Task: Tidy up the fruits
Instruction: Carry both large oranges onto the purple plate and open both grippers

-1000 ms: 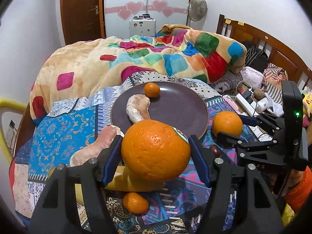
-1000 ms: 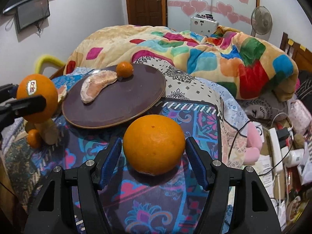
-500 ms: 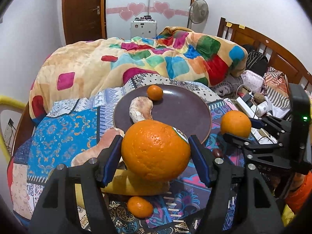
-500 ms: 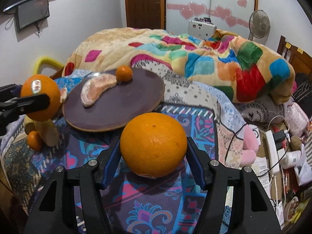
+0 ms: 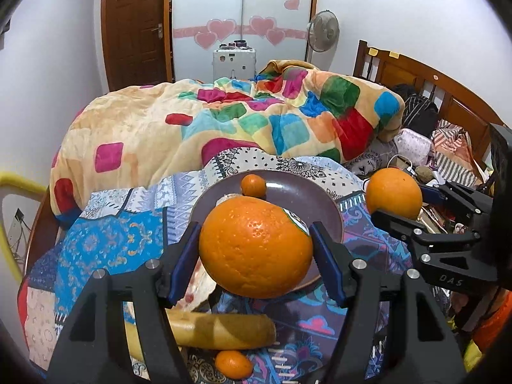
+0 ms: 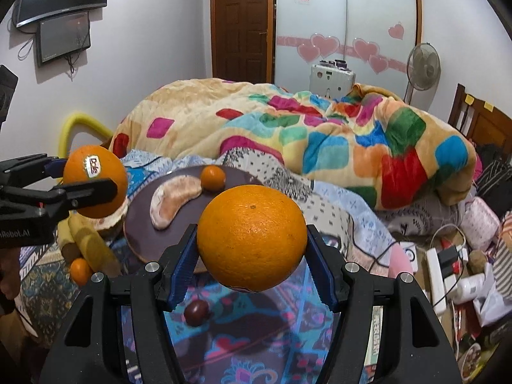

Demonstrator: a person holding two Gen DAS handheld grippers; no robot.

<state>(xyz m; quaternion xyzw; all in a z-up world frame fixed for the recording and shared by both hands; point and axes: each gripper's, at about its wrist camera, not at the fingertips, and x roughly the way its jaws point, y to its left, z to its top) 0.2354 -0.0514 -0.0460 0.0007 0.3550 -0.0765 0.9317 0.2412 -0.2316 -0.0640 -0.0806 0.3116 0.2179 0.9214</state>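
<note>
**Two oranges held clear of the bed**

Left tongs [image 5: 256, 249] clamped on a stickered orange [image 5: 256, 248], blue pads pressing both sides — held above the patterned bedcover [image 5: 105, 243], in front of the dark plate [image 5: 300, 198]; right tongs [image 6: 251, 249], jaws having just closed in, grip a plain orange [image 6: 251, 238] likewise aloft; on the plate, a small mandarin [image 6: 212, 177] beside a peeled pomelo segment [image 6: 172, 200]; a banana [image 5: 220, 331], another mandarin [image 5: 233, 364] and a dark fruit [image 6: 196, 312] lie on the cover.
</note>
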